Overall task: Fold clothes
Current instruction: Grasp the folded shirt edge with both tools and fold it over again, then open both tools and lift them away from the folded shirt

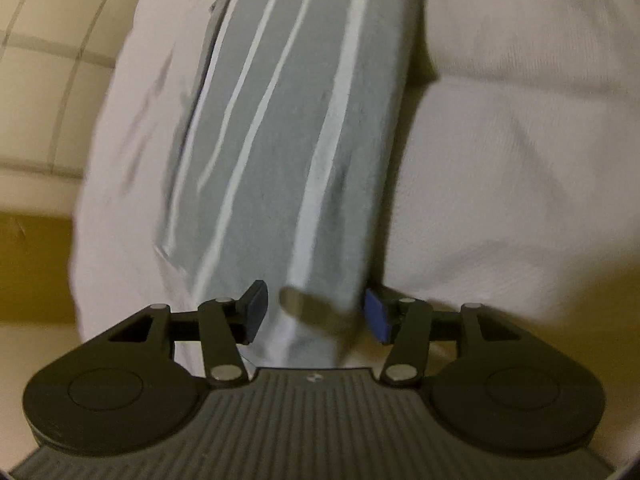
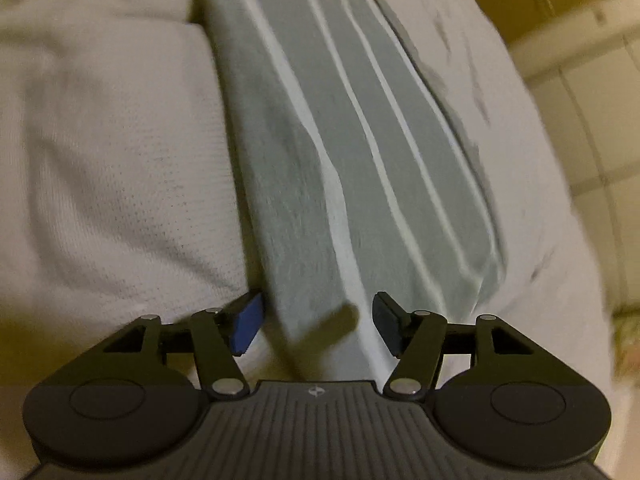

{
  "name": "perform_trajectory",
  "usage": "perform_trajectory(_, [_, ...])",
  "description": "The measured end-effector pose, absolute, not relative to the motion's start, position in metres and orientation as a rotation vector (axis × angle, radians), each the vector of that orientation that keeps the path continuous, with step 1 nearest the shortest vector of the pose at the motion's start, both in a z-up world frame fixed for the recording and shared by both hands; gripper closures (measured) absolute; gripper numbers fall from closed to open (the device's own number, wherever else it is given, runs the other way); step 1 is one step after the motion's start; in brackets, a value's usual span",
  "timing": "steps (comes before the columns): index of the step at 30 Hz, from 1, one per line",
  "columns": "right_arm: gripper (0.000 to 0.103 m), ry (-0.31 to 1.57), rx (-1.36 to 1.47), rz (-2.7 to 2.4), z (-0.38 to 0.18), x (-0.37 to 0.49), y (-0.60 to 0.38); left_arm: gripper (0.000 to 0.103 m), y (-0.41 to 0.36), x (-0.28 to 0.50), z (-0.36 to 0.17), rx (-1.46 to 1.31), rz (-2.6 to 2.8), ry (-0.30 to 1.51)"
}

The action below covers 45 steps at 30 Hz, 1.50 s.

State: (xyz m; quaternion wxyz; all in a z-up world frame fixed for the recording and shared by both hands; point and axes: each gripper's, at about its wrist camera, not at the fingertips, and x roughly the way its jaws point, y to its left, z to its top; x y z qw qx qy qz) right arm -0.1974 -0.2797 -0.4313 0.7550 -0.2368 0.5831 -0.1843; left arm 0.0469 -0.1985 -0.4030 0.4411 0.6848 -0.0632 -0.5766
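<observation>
A grey garment with white stripes [image 1: 288, 140] lies as a long folded band on white fabric, and it runs from the top of the left wrist view down to my left gripper [image 1: 316, 314]. That gripper is open, with the band's near end lying between its blue-padded fingers [image 1: 256, 312]. In the right wrist view the same striped garment [image 2: 360, 140] runs down to my right gripper [image 2: 318, 326]. This gripper is open too, and a corner of the garment sits in the gap. Motion blur softens both views.
White knit bedding [image 1: 500, 160] [image 2: 100, 160] bulges beside the garment, and a smoother pale cloth [image 1: 128, 152] [image 2: 520, 200] lies under its other edge. Pale tiled floor [image 1: 40, 80] [image 2: 592, 128] and a yellow-brown surface [image 1: 32, 264] show beyond the fabric's edge.
</observation>
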Motion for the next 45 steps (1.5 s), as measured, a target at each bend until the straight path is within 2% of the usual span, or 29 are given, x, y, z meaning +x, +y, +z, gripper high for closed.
perform_trajectory(1, [0.044,1.268,-0.536,-0.415,-0.433,-0.197,-0.282,0.063,-0.202,0.050,-0.405,1.696,-1.417,-0.153])
perform_trajectory(2, [0.045,1.268,-0.551,-0.427,-0.434,-0.197,-0.285,0.078,-0.207,0.054,-0.404,1.690,-1.405,-0.123])
perform_trajectory(3, [0.048,1.271,-0.563,-0.437,-0.435,-0.198,-0.287,0.087,-0.211,0.056,-0.404,1.688,-1.395,-0.090])
perform_trajectory(4, [0.057,1.278,-0.571,-0.441,-0.436,-0.198,-0.289,0.098,-0.215,0.059,-0.403,1.688,-1.385,-0.056])
perform_trajectory(5, [0.070,1.287,-0.577,-0.440,-0.437,-0.198,-0.291,0.098,-0.216,0.060,-0.401,1.682,-1.388,-0.038])
perform_trajectory(6, [0.076,1.297,-0.579,-0.435,-0.437,-0.198,-0.292,0.099,-0.218,0.062,-0.398,1.674,-1.395,-0.025])
perform_trajectory(7, [0.092,1.303,-0.574,-0.430,-0.435,-0.199,-0.292,0.099,-0.217,0.064,-0.395,1.669,-1.401,-0.023])
perform_trajectory(8, [0.103,1.307,-0.565,-0.427,-0.433,-0.201,-0.291,0.099,-0.217,0.067,-0.392,1.665,-1.407,-0.024])
perform_trajectory(20, [0.103,1.310,-0.502,-0.368,-0.388,-0.228,-0.251,0.101,-0.178,0.052,-0.353,1.620,-1.462,-0.039])
perform_trajectory(26, [0.103,1.345,-0.430,-0.336,-0.372,-0.247,-0.205,0.101,-0.137,0.040,-0.334,1.628,-1.536,0.040])
perform_trajectory(32, [0.103,1.416,-0.344,-0.365,-0.376,-0.246,-0.188,0.099,-0.111,0.026,-0.341,1.637,-1.606,0.143])
perform_trajectory(35, [0.084,1.455,-0.307,-0.414,-0.379,-0.239,-0.189,0.090,-0.109,0.035,-0.342,1.612,-1.660,0.190])
perform_trajectory(39, [0.084,1.513,-0.228,-0.543,-0.372,-0.229,-0.184,0.088,-0.102,0.068,-0.339,1.556,-1.744,0.243])
perform_trajectory(42, [0.081,1.532,-0.126,-0.691,-0.357,-0.214,-0.173,0.083,-0.098,0.102,-0.333,1.476,-1.774,0.306])
perform_trajectory(45, [0.070,1.489,0.016,-0.866,-0.330,-0.189,-0.157,0.079,-0.091,0.133,-0.316,1.393,-1.784,0.325])
